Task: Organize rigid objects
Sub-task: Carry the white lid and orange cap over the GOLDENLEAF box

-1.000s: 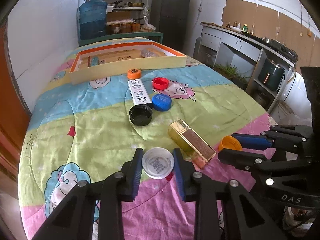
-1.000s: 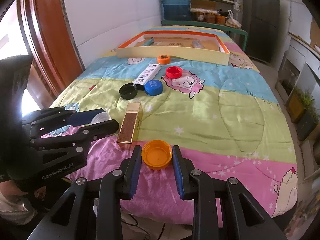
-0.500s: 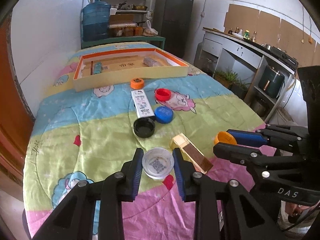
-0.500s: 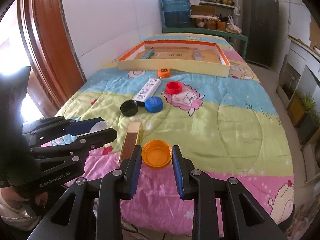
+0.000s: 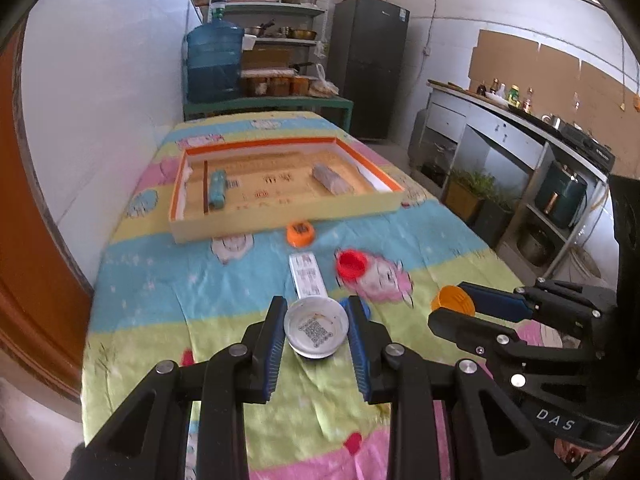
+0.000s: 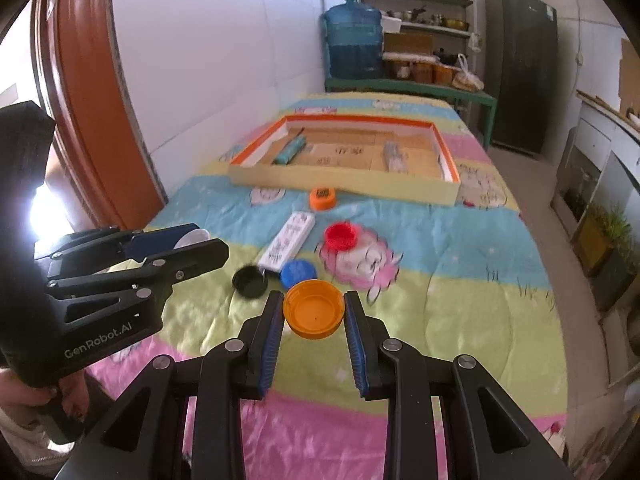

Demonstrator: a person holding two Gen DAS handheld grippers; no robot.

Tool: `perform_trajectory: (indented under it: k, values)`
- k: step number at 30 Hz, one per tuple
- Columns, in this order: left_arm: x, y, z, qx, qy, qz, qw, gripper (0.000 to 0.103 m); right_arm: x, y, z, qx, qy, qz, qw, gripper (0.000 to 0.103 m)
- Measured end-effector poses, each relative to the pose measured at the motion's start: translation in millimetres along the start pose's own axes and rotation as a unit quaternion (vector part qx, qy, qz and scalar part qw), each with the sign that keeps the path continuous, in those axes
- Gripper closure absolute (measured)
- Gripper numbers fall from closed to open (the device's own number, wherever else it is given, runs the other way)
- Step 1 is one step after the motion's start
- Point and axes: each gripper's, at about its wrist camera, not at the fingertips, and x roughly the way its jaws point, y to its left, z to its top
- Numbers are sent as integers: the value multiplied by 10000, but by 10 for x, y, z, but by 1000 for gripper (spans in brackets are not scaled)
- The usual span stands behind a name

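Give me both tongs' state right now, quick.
Left tongs: closed on the white lid, held above the blanket.
Right tongs: closed on the orange lid, also lifted.

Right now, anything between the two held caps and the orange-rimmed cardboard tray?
Nothing raised. The white plastic cap and orange plastic cap are held above the quilt. Only low items lie below the path: a white flat box, red cap and small orange cap before the tray.

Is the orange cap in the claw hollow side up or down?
Up. The orange cap shows its hollow inside between the right gripper fingers.
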Motion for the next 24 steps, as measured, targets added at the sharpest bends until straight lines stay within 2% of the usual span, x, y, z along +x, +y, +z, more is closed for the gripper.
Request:
perform_trajectory:
  k: [11,24]
  values:
    - [107,137,447,-250,-193,198,9993,73,110,-116,392,-71,-207,-68,9997,72]
    - [388,290,818,-445,-149,329,9984,73,345,-281,811,-97,-343,-46,9994,72]
